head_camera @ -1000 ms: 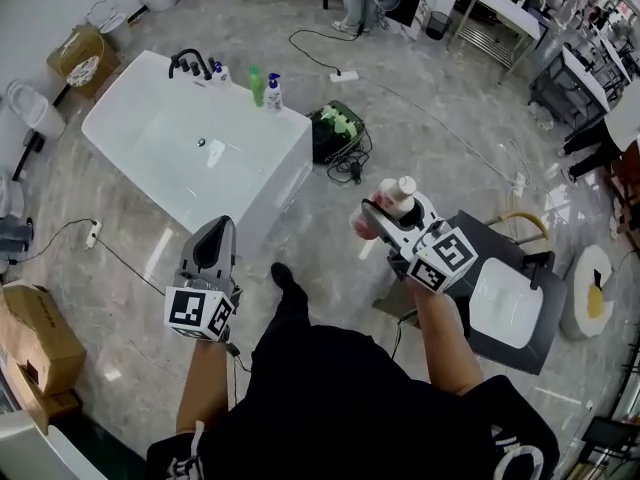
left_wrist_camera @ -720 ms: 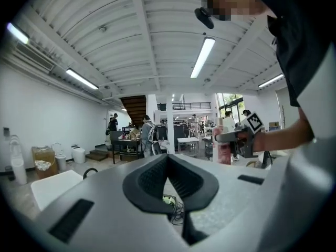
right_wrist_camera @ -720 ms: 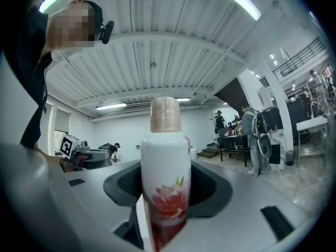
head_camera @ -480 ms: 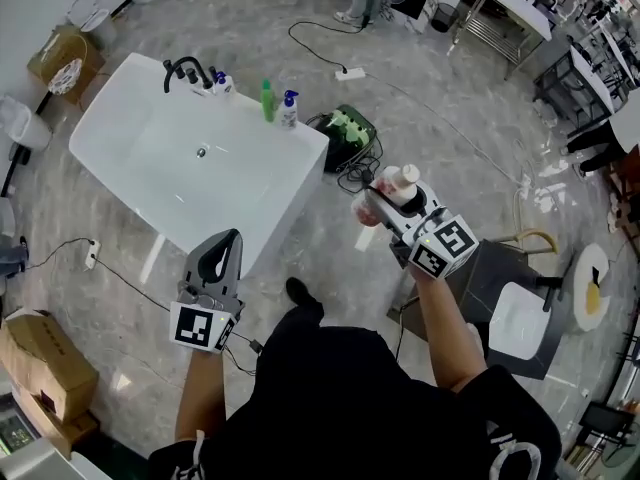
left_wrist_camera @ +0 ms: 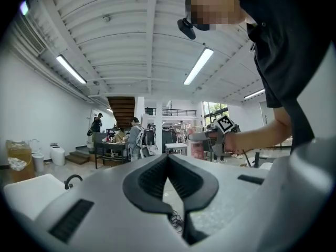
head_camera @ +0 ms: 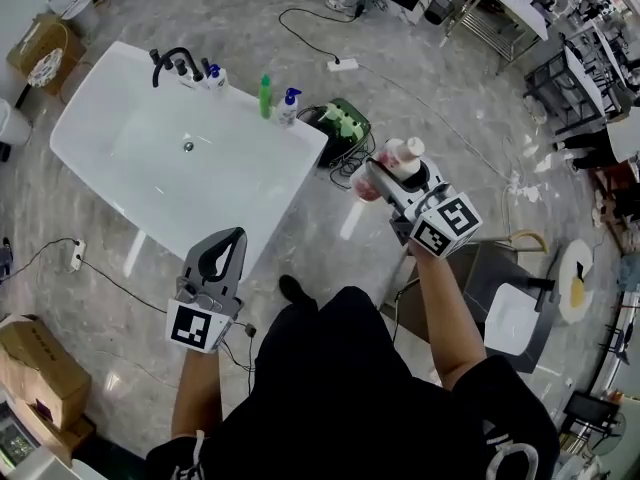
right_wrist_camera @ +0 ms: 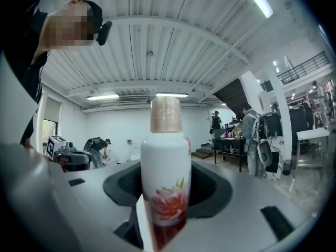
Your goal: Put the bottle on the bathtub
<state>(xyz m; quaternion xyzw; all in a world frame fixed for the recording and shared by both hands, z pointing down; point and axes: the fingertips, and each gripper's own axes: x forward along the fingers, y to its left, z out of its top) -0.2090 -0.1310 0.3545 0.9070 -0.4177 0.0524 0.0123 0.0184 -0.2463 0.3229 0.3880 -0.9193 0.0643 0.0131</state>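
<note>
The bottle (head_camera: 399, 158), white with a pink flower print and a tan cap, stands upright between the jaws of my right gripper (head_camera: 384, 175), which is shut on it; in the right gripper view the bottle (right_wrist_camera: 165, 185) fills the centre. This gripper hangs over the floor, right of the white bathtub (head_camera: 296, 136). My left gripper (head_camera: 224, 250) is lower left, near the tub's front corner, jaws shut on nothing, its pads (left_wrist_camera: 157, 175) touching. The tub's rim (left_wrist_camera: 29, 190) shows at the lower left of that view.
A black faucet (head_camera: 168, 61), a green bottle (head_camera: 265, 95) and a pump bottle (head_camera: 288, 105) stand on the tub's far rim. A green bag (head_camera: 342, 130) with cables lies right of the tub. A dark stand with a white basin (head_camera: 512, 318) is on the right, cardboard boxes (head_camera: 35, 358) on the left.
Both grippers have advanced across the floor toward the bathtub, which now lies closer and more centred. The right gripper still holds the bottle upright; the left stays shut.
</note>
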